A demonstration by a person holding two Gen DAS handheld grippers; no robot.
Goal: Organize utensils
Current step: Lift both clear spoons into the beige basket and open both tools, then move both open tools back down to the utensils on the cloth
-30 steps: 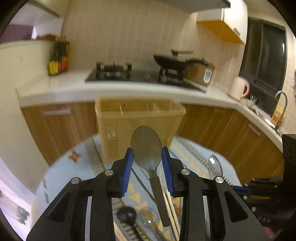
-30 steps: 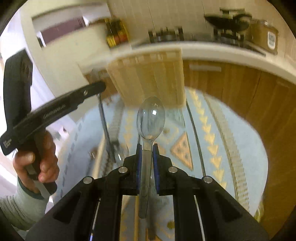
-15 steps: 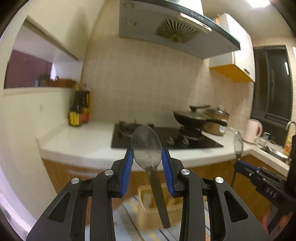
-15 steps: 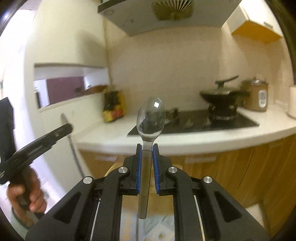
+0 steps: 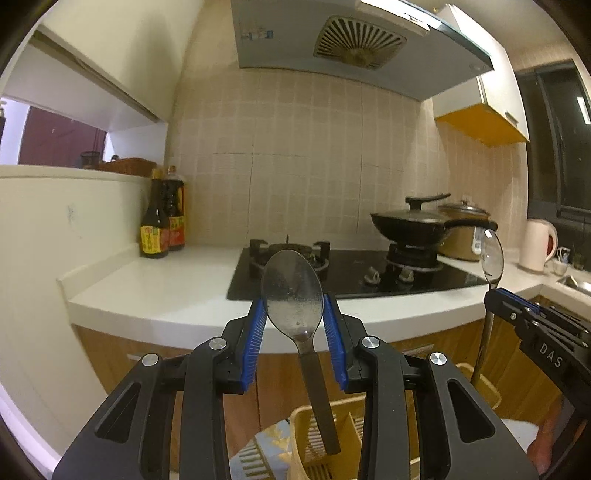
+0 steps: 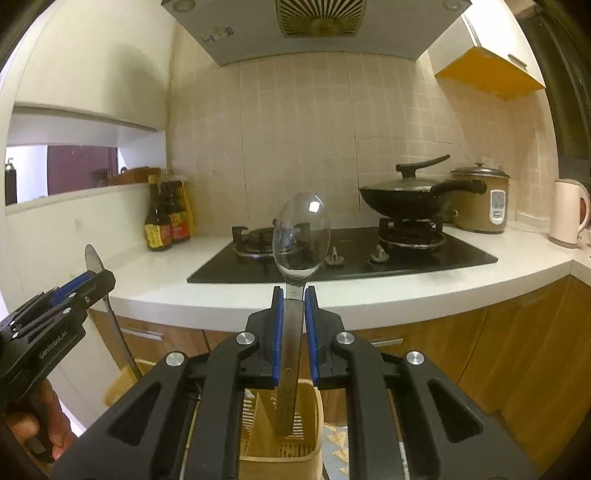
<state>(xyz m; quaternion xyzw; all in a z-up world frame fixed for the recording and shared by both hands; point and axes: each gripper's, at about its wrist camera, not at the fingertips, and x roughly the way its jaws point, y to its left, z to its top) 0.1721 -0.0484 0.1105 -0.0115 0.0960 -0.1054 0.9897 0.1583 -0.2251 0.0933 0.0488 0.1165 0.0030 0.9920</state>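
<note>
My left gripper [image 5: 294,314] is shut on the bowl of a dull grey metal spoon [image 5: 292,295], whose dark handle hangs down toward a yellow slotted utensil basket [image 5: 325,439] at the bottom of the left wrist view. My right gripper [image 6: 294,291] is shut on the neck of a shiny spoon [image 6: 301,236], bowl upright, handle pointing down over the same basket [image 6: 280,454]. Each gripper shows in the other's view: the right gripper [image 5: 496,293] with its shiny spoon [image 5: 492,256] at the right edge, the left gripper [image 6: 99,275] with its dull spoon [image 6: 92,260] at the left, held by a hand [image 6: 44,417].
A white counter [image 6: 369,291] runs ahead with a black gas hob [image 6: 343,258], a lidded black pan [image 6: 406,201], a rice cooker [image 6: 480,201], a kettle [image 6: 567,212] and sauce bottles [image 6: 168,218]. Wooden cabinet doors [image 6: 480,354] stand below, an extractor hood [image 6: 317,22] above.
Both grippers rose and tilted up with their spoons. The patterned mat has dropped out of sight, the counter and hood now fill both views, and the basket has sunk to the bottom edge.
</note>
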